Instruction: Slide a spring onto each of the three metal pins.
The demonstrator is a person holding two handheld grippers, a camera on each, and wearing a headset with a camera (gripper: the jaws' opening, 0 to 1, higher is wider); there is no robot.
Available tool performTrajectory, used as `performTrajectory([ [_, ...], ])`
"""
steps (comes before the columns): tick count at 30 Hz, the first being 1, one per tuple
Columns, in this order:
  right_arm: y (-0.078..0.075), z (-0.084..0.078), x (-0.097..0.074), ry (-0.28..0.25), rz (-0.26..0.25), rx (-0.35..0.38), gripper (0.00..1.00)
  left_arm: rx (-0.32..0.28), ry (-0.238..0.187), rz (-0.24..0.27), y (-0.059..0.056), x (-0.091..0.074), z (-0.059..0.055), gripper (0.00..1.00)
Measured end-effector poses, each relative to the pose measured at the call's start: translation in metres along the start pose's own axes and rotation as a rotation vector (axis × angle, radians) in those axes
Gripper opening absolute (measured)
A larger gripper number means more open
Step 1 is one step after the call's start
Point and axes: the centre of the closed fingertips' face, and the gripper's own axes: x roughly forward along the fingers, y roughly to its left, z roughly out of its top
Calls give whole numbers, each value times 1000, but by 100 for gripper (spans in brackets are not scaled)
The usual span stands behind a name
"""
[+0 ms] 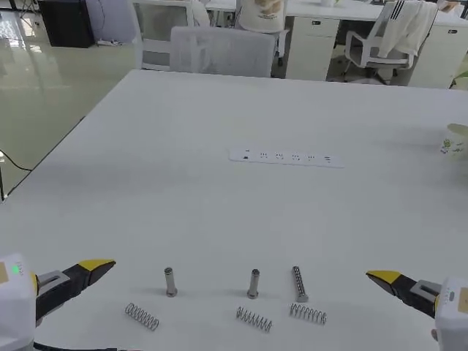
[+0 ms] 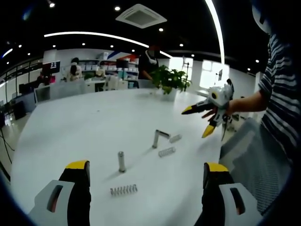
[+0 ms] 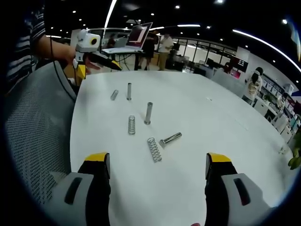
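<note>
Three metal pins sit near the front edge of the white table: the left pin and middle pin stand upright, while the right pin lies on its side. In front of each lies a loose spring: left, middle, right. My left gripper hovers open to the left of the row, its yellow fingertips wide apart and empty. My right gripper hovers open to the right of the row with nothing between its fingertips.
A white power strip lies mid-table. Office chairs stand behind the far edge. A mesh chair back is close beside the table's near edge. A potted plant stands at one table end.
</note>
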Motion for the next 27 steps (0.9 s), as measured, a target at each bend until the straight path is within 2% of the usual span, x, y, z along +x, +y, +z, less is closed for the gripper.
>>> performTrajectory([
  [14, 0, -2, 0, 4, 5, 11, 82, -5, -3, -1, -1, 0, 1, 97],
  [27, 5, -6, 0, 17, 33, 42, 80, -15, 0, -9, -2, 3, -2, 98],
])
